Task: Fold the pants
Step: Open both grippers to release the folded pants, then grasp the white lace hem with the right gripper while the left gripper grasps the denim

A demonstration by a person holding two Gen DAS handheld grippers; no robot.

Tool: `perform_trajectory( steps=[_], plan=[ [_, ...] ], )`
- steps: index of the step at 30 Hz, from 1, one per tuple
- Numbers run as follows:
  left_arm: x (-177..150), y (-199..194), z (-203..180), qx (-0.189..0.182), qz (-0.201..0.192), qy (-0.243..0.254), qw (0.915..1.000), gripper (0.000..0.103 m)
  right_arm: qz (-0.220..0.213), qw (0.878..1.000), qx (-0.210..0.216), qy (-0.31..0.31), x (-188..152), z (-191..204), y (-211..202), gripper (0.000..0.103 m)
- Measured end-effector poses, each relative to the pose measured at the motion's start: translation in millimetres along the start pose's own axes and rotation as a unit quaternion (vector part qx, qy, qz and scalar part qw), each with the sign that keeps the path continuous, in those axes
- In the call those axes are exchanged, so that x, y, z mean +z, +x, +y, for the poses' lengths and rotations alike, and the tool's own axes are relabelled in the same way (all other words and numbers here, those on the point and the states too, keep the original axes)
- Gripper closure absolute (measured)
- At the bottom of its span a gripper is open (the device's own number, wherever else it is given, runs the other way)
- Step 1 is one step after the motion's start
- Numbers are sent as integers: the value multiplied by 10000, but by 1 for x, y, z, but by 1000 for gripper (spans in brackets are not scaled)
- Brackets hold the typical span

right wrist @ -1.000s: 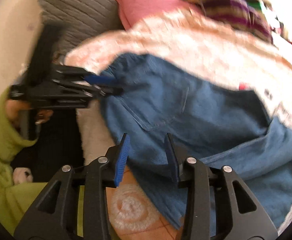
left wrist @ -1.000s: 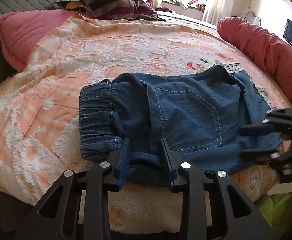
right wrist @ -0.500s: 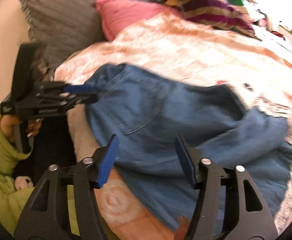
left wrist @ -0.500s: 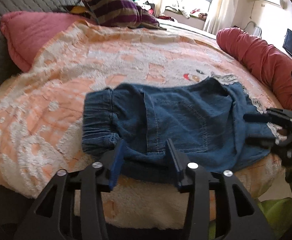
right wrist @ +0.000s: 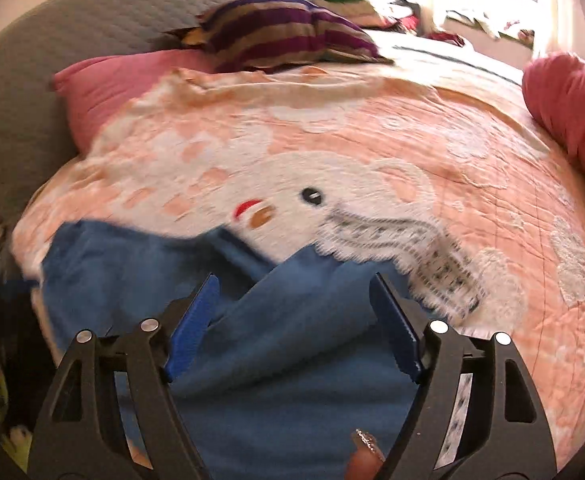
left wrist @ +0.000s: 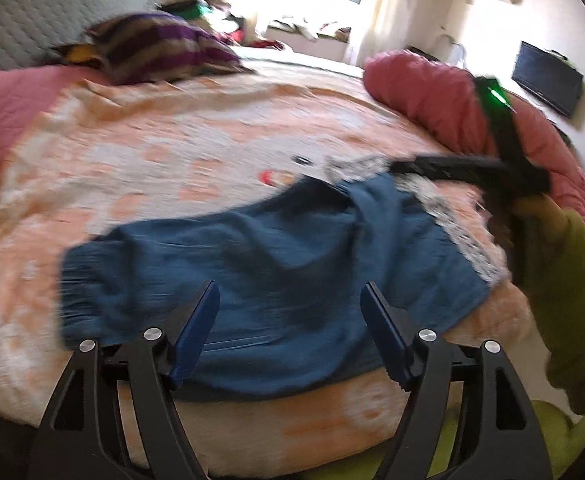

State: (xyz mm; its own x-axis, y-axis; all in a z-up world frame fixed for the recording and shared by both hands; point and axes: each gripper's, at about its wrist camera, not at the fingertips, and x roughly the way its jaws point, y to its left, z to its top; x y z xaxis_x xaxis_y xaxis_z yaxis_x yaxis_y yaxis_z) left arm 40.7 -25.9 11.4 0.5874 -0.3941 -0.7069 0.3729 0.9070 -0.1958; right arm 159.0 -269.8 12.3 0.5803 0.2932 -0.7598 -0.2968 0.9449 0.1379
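Note:
The blue denim pants [left wrist: 276,272] lie folded across the near edge of the peach bedspread [left wrist: 172,152], with a white lace hem [left wrist: 452,224] at their right end. My left gripper [left wrist: 290,294] hovers just above their near edge. Its jaws are opening, and nothing is pressed between the blue pads. In the right wrist view my right gripper [right wrist: 294,280] hangs over a raised fold of the pants [right wrist: 292,340] near the lace hem [right wrist: 432,256]. Its jaws are opening too, and they hold nothing. The right gripper [left wrist: 404,168] also shows blurred in the left wrist view, held by a hand in a green sleeve [left wrist: 572,288].
A striped pillow [left wrist: 160,52] and a pink pillow [left wrist: 8,112] lie at the head of the bed against a grey headboard [right wrist: 72,40]. A red bolster [left wrist: 432,96] runs along the far right side. A dark screen [left wrist: 548,76] hangs on the wall.
Both grippers have opened wide and let go of the pants, pulling back and rising. The right gripper has swung toward the lace hem end.

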Motion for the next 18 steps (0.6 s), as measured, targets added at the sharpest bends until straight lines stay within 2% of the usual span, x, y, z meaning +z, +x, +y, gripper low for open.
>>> perform_trajectory(
  steps=[2,5,8,11,16,18],
  plan=[
    [3,18,-10,-263,180,5,9995,31,93,9999,-49,-10,13,-5,15,32],
    [7,43,-24,-485,376,70,9981,31,379,9989,-254,-98,31,-9,46,32],
    [11,65,-39,-678,566,154,9960,32,706,9972,-239,-39,41,-12,77,32],
    [13,85,-50,-669,706,230,9950,32,975,9950,-188,124,46,-14,104,32],
    [7,107,-48,-709,912,-2,9933,32,1283,9901,-526,220,44,-18,137,33],
    [4,109,-50,-686,902,51,9935,32,1188,9907,-598,279,42,-24,141,42]
  ],
)
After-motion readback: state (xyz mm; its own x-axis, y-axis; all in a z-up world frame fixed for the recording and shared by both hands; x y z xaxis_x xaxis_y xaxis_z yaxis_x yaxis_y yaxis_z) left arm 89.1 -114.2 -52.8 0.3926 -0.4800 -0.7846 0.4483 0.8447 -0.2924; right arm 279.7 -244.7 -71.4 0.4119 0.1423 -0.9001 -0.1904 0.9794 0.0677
